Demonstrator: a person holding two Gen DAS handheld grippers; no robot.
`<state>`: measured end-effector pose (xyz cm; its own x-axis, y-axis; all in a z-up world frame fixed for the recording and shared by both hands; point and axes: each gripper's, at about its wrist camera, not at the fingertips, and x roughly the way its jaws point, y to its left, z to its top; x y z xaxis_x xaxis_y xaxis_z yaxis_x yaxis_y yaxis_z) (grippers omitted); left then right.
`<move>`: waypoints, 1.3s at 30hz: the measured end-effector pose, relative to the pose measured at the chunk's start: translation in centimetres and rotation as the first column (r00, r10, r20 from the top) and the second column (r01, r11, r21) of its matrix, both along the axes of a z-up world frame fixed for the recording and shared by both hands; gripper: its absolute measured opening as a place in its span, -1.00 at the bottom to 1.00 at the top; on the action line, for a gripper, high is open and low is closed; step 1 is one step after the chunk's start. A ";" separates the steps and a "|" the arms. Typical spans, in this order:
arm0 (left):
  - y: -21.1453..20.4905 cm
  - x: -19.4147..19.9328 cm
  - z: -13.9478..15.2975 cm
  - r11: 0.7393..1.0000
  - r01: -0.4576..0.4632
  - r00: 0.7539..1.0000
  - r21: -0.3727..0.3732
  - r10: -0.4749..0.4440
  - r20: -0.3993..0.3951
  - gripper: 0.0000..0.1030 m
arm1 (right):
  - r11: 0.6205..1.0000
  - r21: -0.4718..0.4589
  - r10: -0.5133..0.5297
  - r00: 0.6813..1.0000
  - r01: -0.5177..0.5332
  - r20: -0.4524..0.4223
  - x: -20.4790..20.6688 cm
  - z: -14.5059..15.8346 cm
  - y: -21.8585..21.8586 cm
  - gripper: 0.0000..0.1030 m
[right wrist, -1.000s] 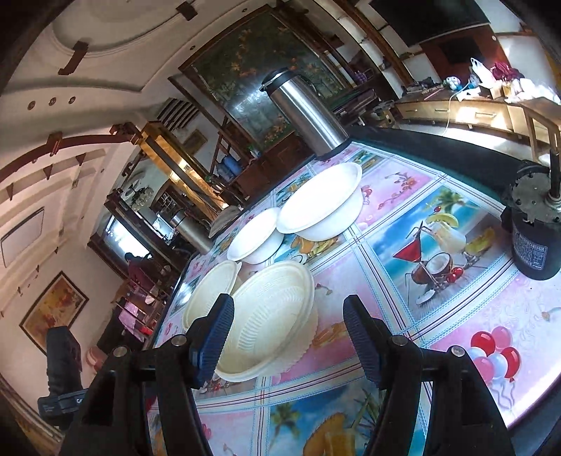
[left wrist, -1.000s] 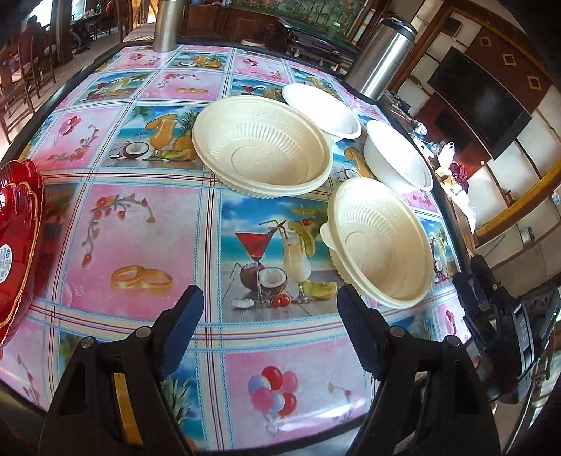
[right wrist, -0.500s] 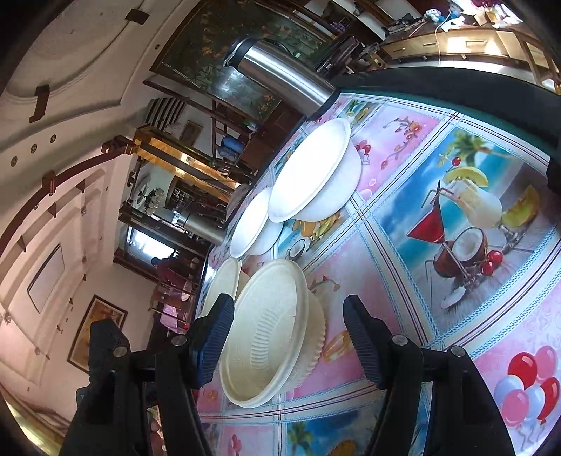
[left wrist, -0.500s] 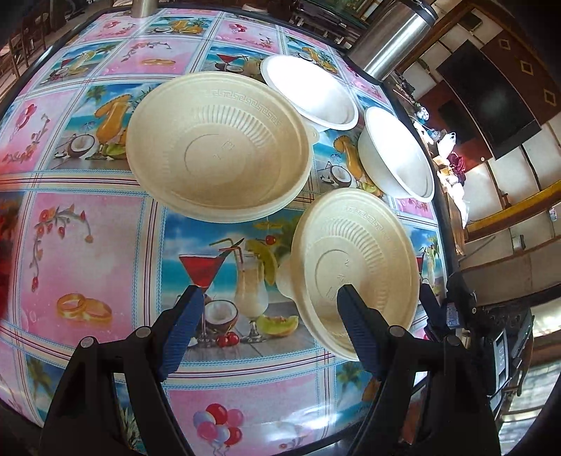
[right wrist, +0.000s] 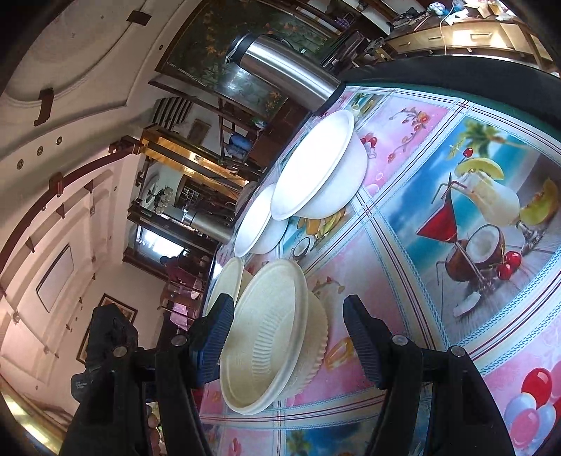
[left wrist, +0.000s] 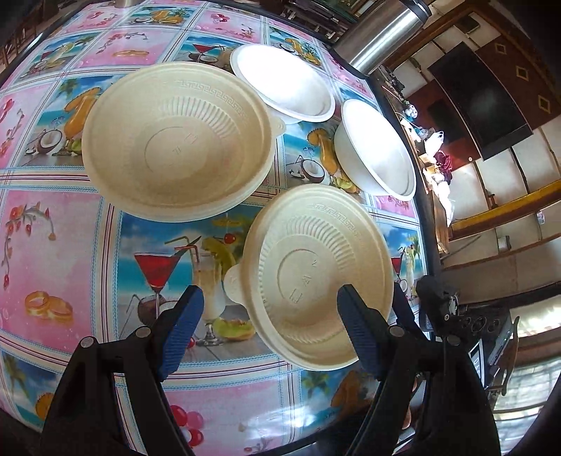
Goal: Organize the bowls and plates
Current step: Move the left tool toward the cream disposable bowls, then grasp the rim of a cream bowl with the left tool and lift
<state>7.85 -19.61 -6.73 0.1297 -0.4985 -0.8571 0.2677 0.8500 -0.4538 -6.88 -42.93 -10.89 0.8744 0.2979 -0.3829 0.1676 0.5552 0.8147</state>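
Left wrist view: left gripper at bottom centre, blue pads wide apart, nothing pinched, tilted down over tablecloth with cocktail, ring and balloon prints. Near cream bowl lower right of centre, sitting on cloth, right pad overlapping its lower right rim in the picture, contact not clear. Bigger cream bowl upper left, rims of a stack showing, apart from the near one. Two white bowls at upper right: far white bowl just behind the big cream one, second white bowl by the table's right edge. Steel flask top right. Other gripper's black body at lower right edge. Right wrist view, rolled sideways: right gripper bottom centre, jaws apart, gripping nothing, near cream bowl framed between pads, left pad just beside rim, touching or not unclear. Bigger cream bowl behind it, white bowls and further up, flask at top.
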 end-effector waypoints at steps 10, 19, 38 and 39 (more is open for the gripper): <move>-0.9 -1.4 0.7 0.999 0.023 1.000 -0.045 -0.024 -0.014 0.52 | 1.000 0.011 0.013 1.000 -0.013 0.003 0.7 -0.4 0.3 0.32; -0.5 -1.5 0.7 0.999 0.001 1.000 -0.044 0.000 0.030 0.52 | 0.999 0.046 0.024 1.000 -0.024 0.005 0.9 -1.2 0.0 0.13; -1.1 -1.5 -0.1 0.999 0.014 0.999 -0.028 -0.012 0.053 0.07 | 0.999 0.029 0.027 0.999 -0.026 -0.033 1.4 -1.8 0.3 -0.71; -1.1 -1.5 -0.1 0.999 0.014 0.999 -0.028 -0.013 0.052 0.05 | 0.999 0.025 0.026 0.999 -0.025 -0.034 1.4 -1.8 0.3 -0.72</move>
<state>6.33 -20.72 -6.87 0.1666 -0.5248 -0.8348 0.3027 0.8330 -0.4632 -5.49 -42.59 -12.65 0.8528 0.3298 -0.4050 0.1817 0.5397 0.8220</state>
